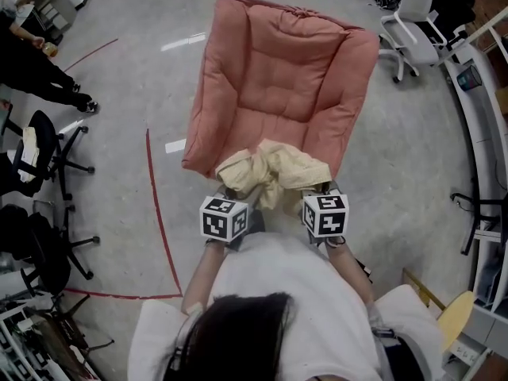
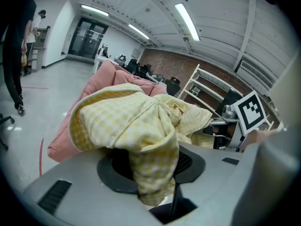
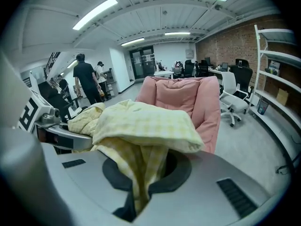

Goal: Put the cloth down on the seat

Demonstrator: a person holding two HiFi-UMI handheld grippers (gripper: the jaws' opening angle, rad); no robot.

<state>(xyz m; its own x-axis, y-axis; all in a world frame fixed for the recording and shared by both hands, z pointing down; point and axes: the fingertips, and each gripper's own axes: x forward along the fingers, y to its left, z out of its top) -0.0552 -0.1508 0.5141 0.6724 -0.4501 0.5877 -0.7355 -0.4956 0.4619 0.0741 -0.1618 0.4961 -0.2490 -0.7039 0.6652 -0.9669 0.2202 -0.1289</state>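
A pale yellow checked cloth (image 1: 274,173) hangs bunched between my two grippers, just above the near edge of the pink cushioned seat (image 1: 278,70). My left gripper (image 1: 236,190) is shut on the cloth's left part, and my right gripper (image 1: 317,189) is shut on its right part. The cloth covers both sets of jaws. In the left gripper view the cloth (image 2: 136,126) drapes down into the left gripper (image 2: 155,192), with the seat (image 2: 101,81) behind it. The right gripper view shows the cloth (image 3: 141,126) pinched in the right gripper (image 3: 136,197), in front of the seat (image 3: 181,93).
Black office chairs (image 1: 48,145) stand at the left and a white one (image 1: 413,22) at the top right. A red tape line (image 1: 155,205) runs along the floor left of the seat. A person (image 1: 32,62) stands at the top left. Shelving (image 1: 484,117) lines the right side.
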